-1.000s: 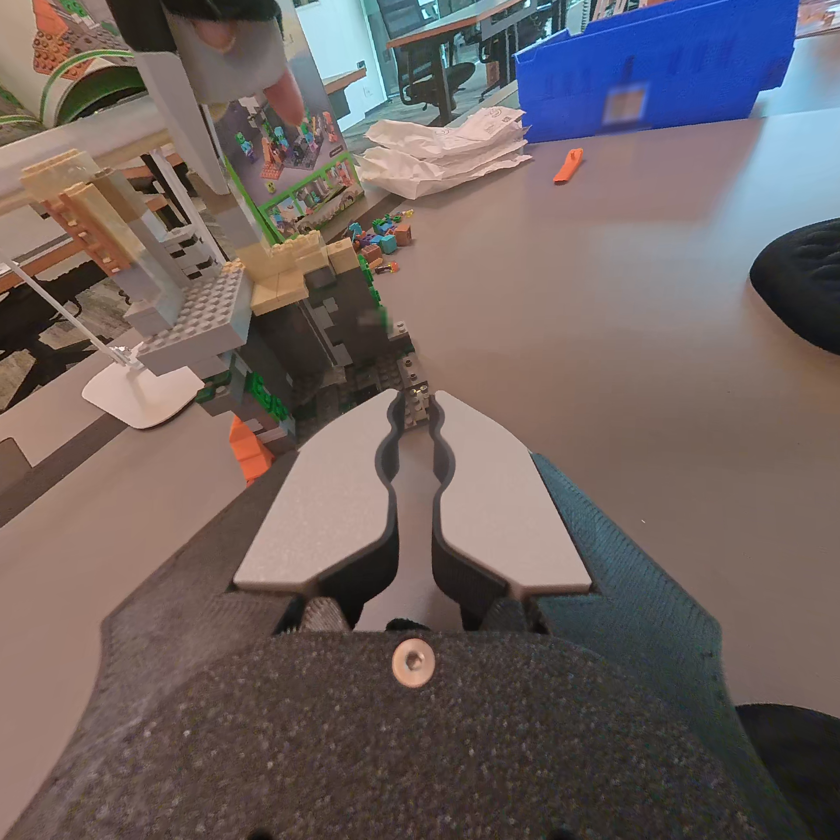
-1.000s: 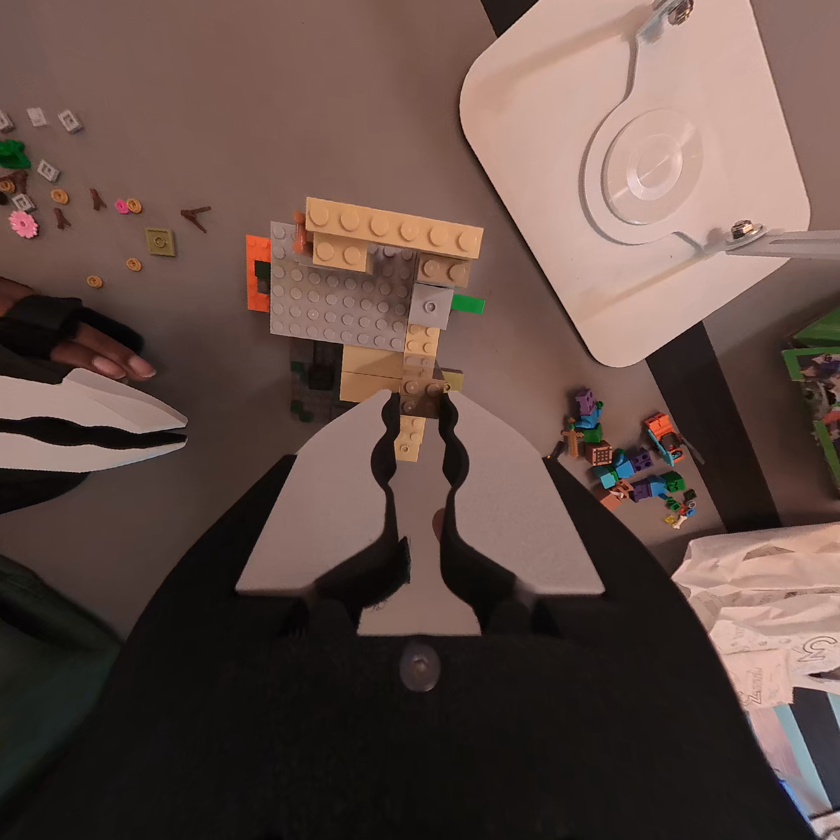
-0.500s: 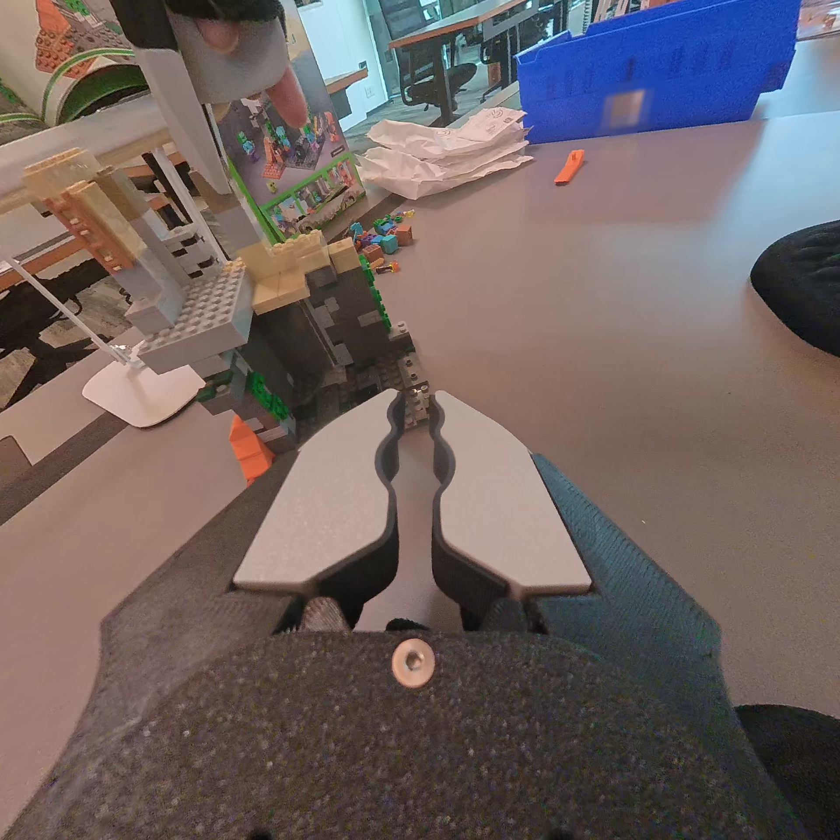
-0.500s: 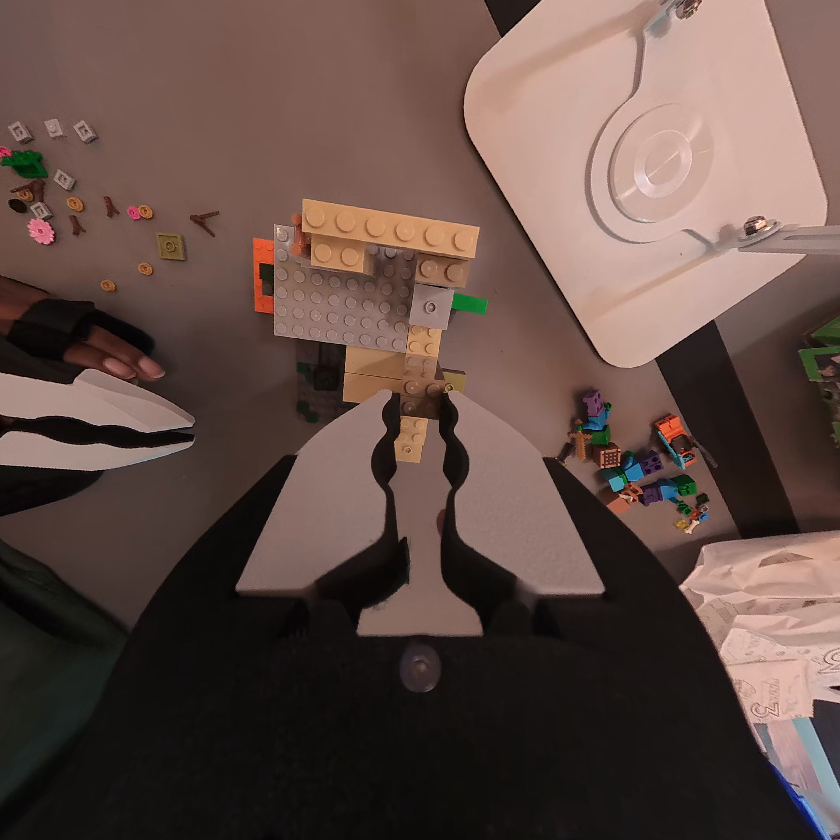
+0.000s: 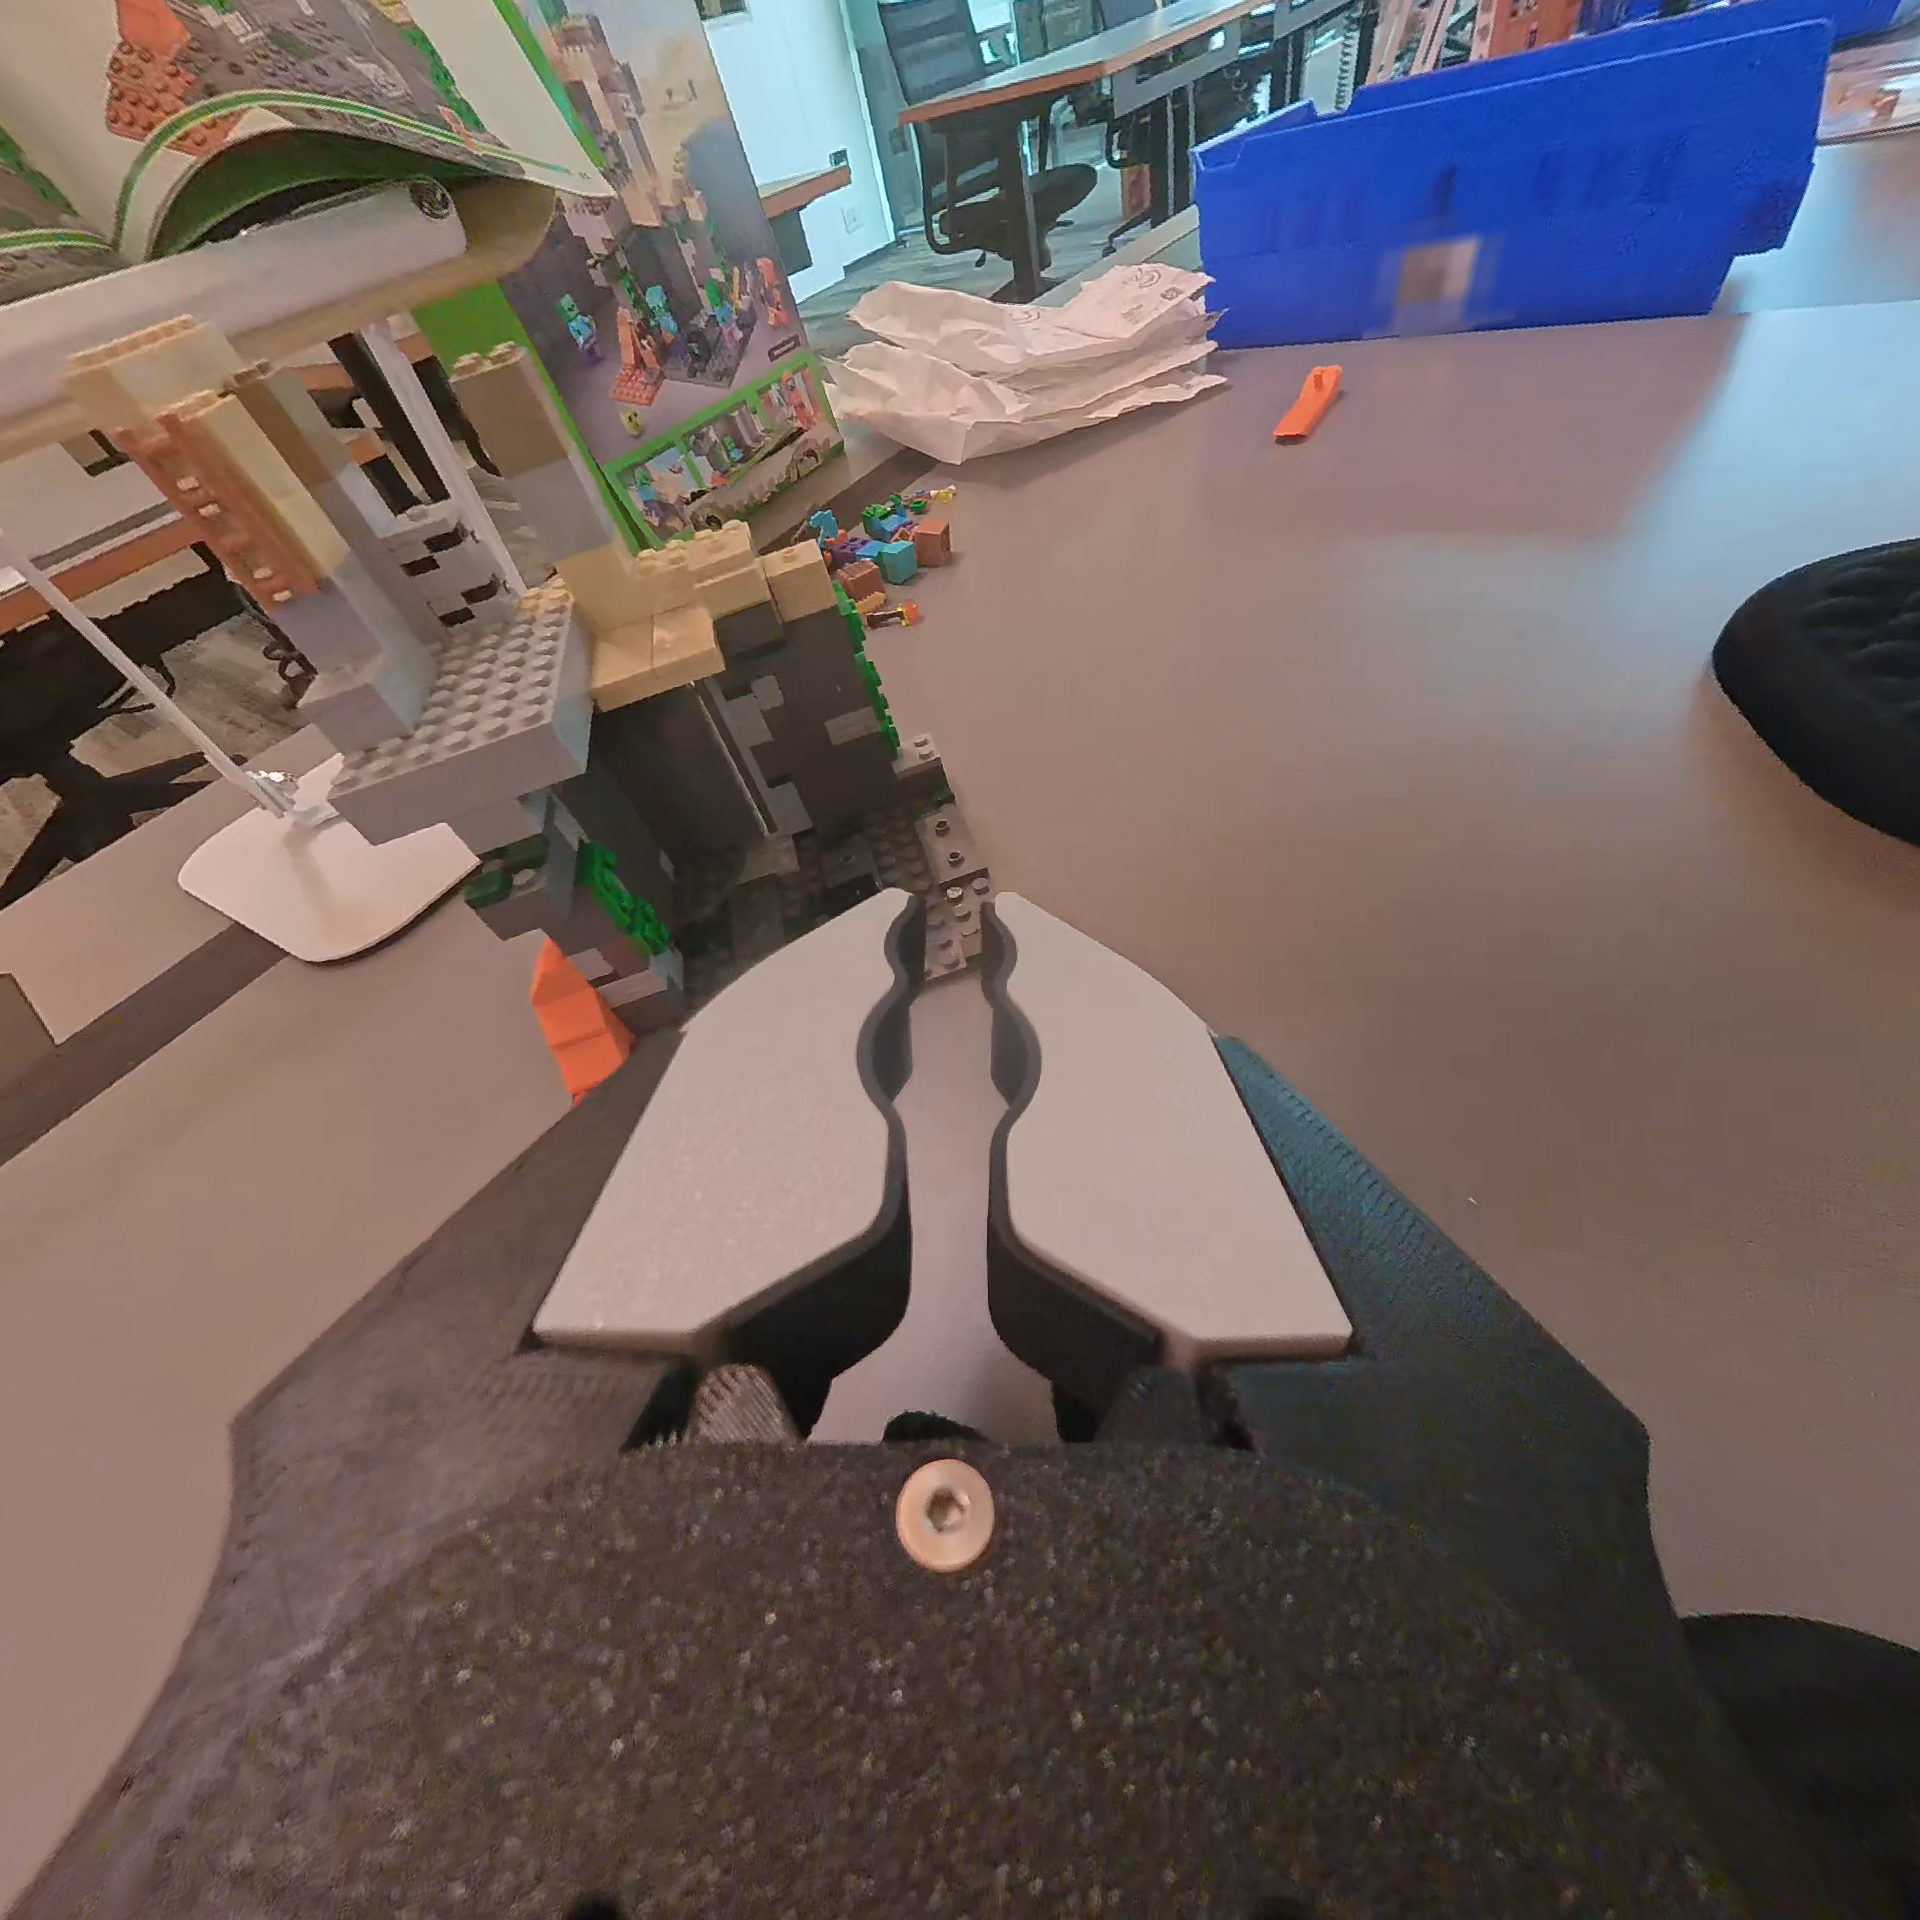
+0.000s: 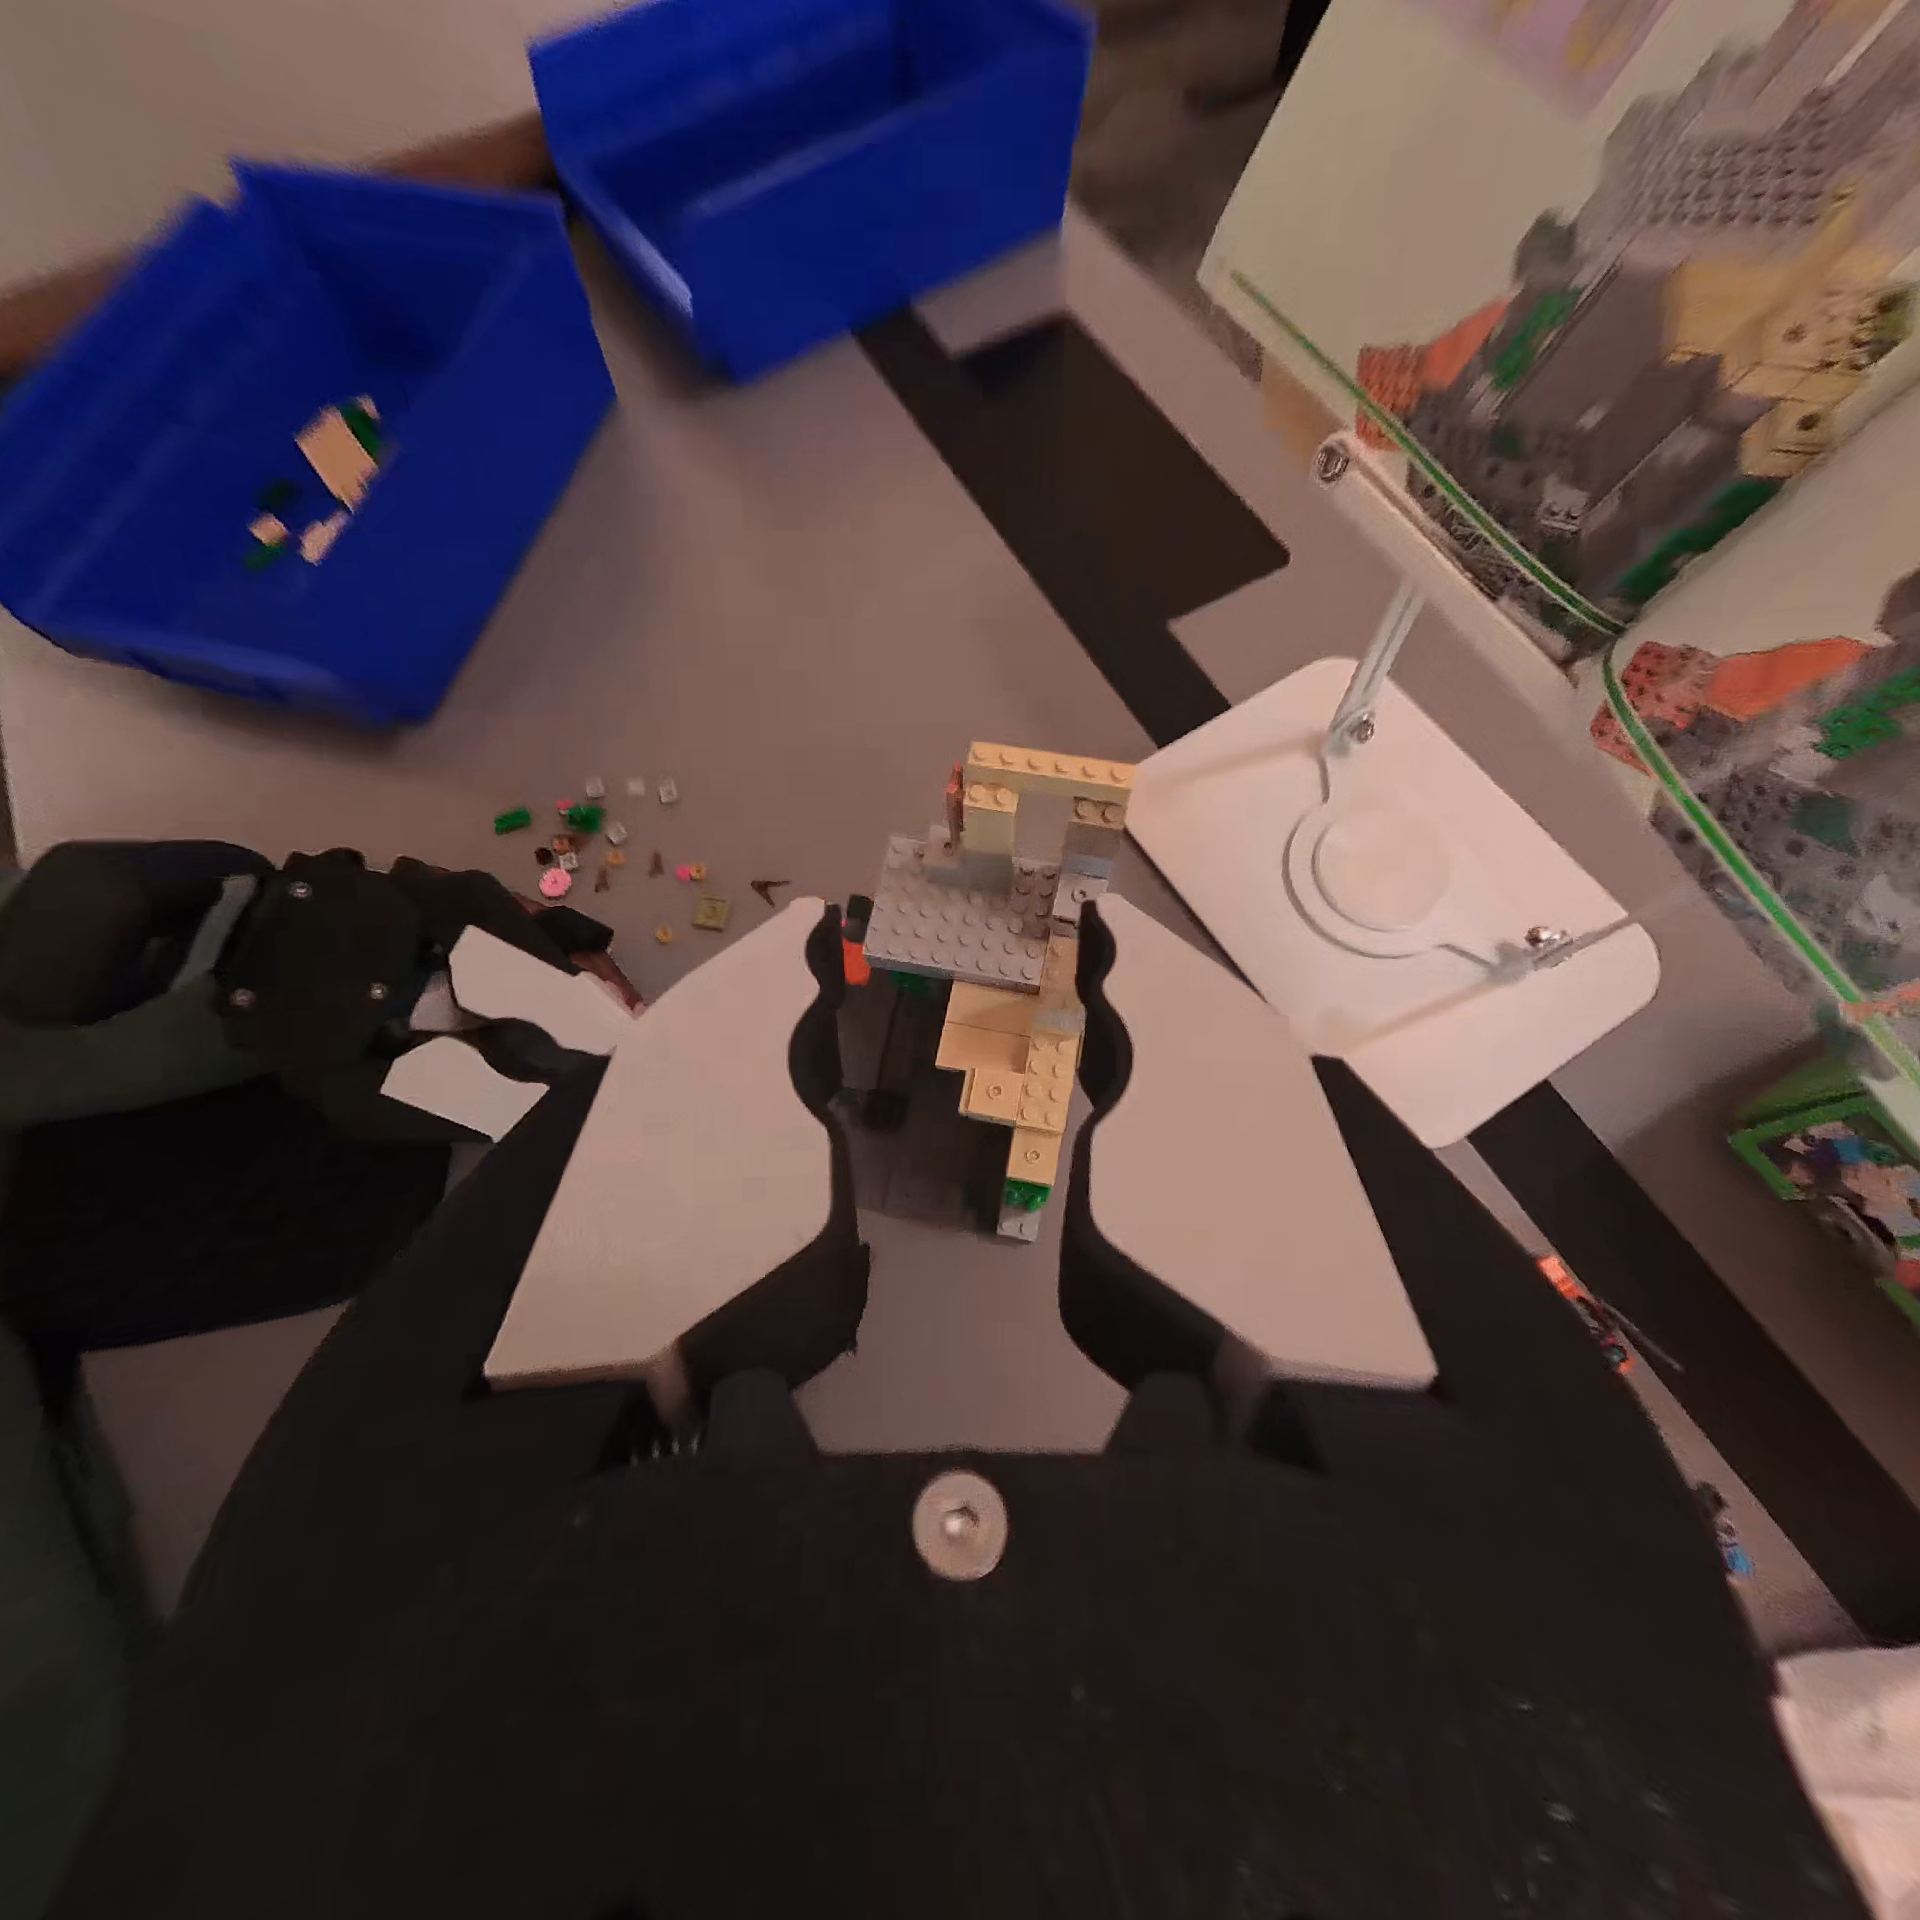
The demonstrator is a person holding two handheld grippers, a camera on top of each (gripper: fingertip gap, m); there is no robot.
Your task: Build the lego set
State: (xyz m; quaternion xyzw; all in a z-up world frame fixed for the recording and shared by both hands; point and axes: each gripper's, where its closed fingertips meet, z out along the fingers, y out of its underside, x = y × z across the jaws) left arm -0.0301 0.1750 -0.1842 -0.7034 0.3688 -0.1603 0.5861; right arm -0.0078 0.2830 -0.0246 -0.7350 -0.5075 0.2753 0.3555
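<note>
The lego build [image 5: 665,727] is a dark grey and green rock tower with tan bricks and a light grey studded plate on top. My left gripper [image 5: 951,914] lies low on the table, its fingers shut on the build's dark grey base plate [image 5: 951,883]. My right gripper [image 6: 956,914] is open and empty, held above and back from the build [image 6: 997,935], which shows between its fingers. The left gripper [image 6: 592,1029] also shows at the left of the right wrist view.
Small loose pieces [image 6: 623,852] lie left of the build. Two blue bins [image 6: 291,447] [image 6: 810,177] stand beyond. A white stand [image 6: 1392,914] holds the instruction booklet [image 6: 1662,312]. The set box [image 5: 675,343], paper bags [image 5: 1029,364], coloured pieces [image 5: 894,551] and an orange tool [image 5: 1309,405] lie farther off. One gripper's finger ends stand about 20 cm off the other's.
My right gripper let go of the tan and brown piece on top of the build, opened wide and pulled up and back, tilting. The left gripper stayed put.
</note>
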